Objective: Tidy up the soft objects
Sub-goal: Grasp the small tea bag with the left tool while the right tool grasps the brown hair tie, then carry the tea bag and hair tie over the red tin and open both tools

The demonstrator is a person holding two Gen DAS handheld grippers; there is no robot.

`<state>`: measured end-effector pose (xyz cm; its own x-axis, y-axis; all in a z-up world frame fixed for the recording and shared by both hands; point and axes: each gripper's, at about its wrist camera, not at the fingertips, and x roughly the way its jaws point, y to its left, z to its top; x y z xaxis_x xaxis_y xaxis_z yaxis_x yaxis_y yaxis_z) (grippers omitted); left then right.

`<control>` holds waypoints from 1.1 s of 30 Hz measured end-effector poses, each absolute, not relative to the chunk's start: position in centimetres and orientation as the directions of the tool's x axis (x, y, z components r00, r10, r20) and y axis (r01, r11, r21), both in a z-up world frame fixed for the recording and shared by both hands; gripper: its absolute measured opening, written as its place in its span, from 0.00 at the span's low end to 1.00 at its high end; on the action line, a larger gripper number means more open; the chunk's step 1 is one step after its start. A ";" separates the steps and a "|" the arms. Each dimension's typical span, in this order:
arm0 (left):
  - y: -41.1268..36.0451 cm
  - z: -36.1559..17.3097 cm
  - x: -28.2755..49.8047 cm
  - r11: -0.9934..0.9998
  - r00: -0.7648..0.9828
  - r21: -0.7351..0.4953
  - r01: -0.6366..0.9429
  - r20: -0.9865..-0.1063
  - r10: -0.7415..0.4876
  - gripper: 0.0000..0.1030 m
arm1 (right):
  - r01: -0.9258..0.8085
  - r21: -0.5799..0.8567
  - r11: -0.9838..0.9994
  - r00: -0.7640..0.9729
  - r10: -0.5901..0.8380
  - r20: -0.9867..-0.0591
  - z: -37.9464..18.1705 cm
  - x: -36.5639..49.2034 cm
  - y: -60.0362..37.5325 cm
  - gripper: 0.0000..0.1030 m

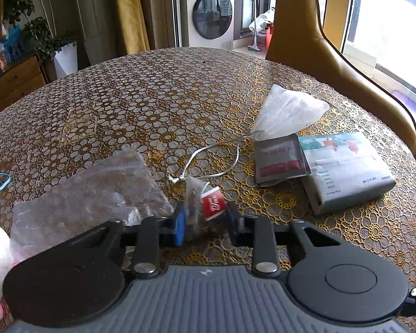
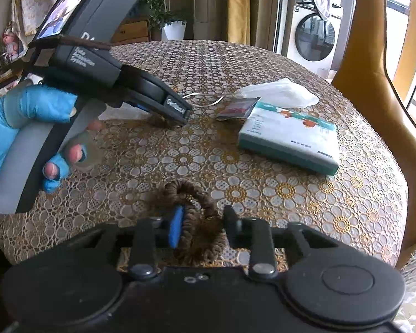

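Nearest, the right hand-held gripper (image 2: 201, 226) straddles a brown hair tie (image 2: 199, 222) on the table (image 2: 263, 69), its jaws apart and not clamped. The left hand-held gripper (image 1: 205, 216) pinches a tea bag (image 1: 198, 202). Farther right lie a tissue pack (image 1: 344, 166), a sachet (image 1: 280, 159) and a white mesh pouch (image 1: 287, 113).

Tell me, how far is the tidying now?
Nothing looks gathered yet. In hand: the left gripper has a tea bag between its fingers; the right gripper straddles a brown scrunchie, jaws open. Left: mesh pouch, tissue pack, sachet, plastic bag.
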<state>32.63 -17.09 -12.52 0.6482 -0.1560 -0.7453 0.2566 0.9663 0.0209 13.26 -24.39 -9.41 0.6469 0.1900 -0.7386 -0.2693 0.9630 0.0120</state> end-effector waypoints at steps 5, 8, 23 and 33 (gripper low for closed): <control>-16.0 -11.1 32.4 0.966 0.653 -0.035 0.257 -0.730 -0.200 0.19 | -0.245 0.056 0.968 0.655 0.208 -0.726 -9.1 13.1 -25.1 0.20; -14.9 -10.0 31.9 0.966 0.658 -0.075 0.248 -0.719 -0.225 0.19 | -0.232 0.096 0.968 0.660 0.229 -0.716 -8.6 12.9 -25.6 0.19; -8.4 -1.9 26.4 0.944 0.682 -0.203 0.258 -0.653 -0.328 0.19 | -0.216 0.213 0.953 0.706 0.303 -0.640 -3.4 11.7 -26.2 0.19; -3.2 0.1 21.8 0.934 0.672 -0.194 0.298 -0.652 -0.350 0.19 | -0.279 0.186 0.942 0.724 0.333 -0.604 -0.2 10.4 -22.9 0.19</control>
